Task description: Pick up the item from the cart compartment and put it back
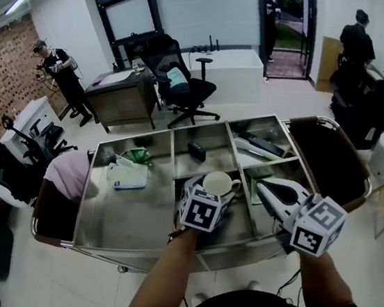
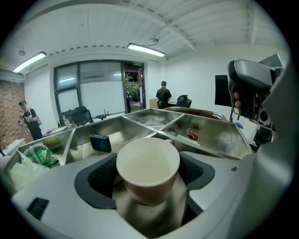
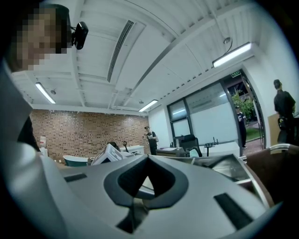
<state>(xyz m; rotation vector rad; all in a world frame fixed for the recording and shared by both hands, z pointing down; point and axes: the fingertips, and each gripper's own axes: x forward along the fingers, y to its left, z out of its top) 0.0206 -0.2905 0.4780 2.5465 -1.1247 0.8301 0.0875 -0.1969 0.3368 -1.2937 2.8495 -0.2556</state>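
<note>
Here the left gripper (image 2: 148, 172) tilts down into the cart's (image 1: 152, 221) near middle compartment, at the centre of the head view, so its ribbed dark pads (image 2: 100, 177) bracket the cup (image 1: 217, 182). The jaws stand at their widest, beside its wall without visibly squeezing. The cup is smooth, white and round with a small handle; the cart is dull brushed steel. The right gripper (image 3: 148, 158), lower right, is closed and empty.

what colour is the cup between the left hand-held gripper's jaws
Cream-white. The cup shows best in the left gripper view.
</note>
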